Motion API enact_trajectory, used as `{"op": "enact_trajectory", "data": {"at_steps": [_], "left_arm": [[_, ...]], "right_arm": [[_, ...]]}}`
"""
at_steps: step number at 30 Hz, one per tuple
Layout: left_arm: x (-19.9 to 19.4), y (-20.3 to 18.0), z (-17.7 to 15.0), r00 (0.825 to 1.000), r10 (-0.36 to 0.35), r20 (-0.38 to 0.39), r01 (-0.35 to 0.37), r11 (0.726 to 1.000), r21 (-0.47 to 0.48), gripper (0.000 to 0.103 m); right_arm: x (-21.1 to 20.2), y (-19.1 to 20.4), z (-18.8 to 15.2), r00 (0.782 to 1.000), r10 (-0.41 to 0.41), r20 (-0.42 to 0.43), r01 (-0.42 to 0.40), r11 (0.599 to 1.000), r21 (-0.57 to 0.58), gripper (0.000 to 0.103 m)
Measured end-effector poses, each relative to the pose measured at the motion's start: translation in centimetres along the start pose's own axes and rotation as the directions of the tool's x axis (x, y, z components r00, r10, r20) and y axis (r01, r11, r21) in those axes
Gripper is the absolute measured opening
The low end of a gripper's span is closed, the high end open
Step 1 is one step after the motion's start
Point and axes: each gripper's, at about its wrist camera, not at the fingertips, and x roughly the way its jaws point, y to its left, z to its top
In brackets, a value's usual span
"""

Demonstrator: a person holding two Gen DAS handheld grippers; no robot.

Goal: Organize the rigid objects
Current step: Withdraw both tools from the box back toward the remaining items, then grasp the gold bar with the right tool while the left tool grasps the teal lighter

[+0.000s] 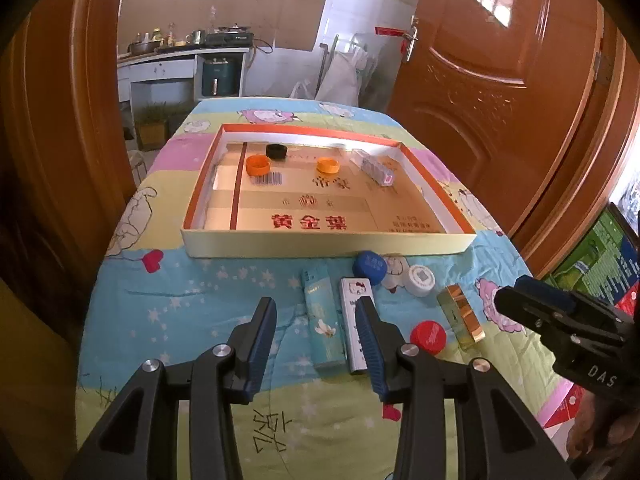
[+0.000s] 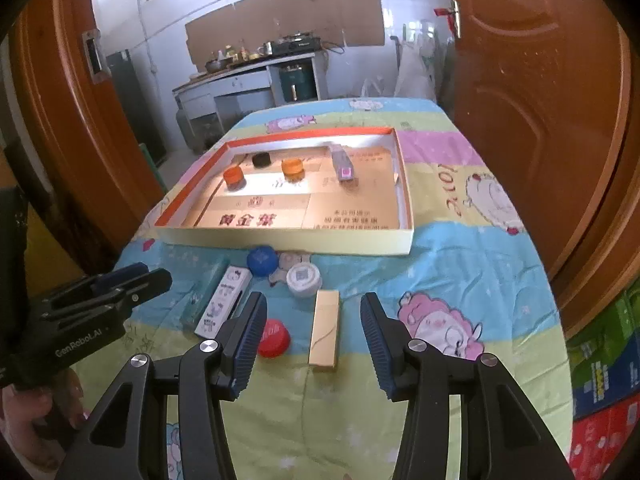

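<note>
— Looking at the gold lighter (image 2: 325, 328): it lies flat on the cloth, framed by my right gripper (image 2: 314, 344), jaws spread and gripping nothing.
— And the left?
— My left gripper (image 1: 316, 344) is released too, over the teal lighter (image 1: 322, 320) and white lighter (image 1: 354, 328). The red cap (image 1: 428, 337) sits just beside them.
— Room?
— Bare cloth stretches to the tray's (image 1: 320, 246) near wall; the table (image 2: 500, 280) edge falls away rightward.
</note>
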Motion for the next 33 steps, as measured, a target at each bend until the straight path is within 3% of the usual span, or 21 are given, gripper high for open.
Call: {"op": "enact_trajectory", "data": {"at_steps": [12,33], "left_arm": [[1.3,0.0,-0.2,0.999,0.007,-0.038,-0.007,1.0,0.001,0.041],[4.6,-0.2,0.0,0.995,0.029,-0.098,-0.03,1.0,-0.007,0.041]], "right_arm": [[1.9,0.5,-1.3,0.998,-0.002,-0.055,0.004,1.0,0.03,0.05],[3.4,-0.1,-1.3,0.997,-0.002,-0.074,0.006,0.999,0.053,0.05]]}}
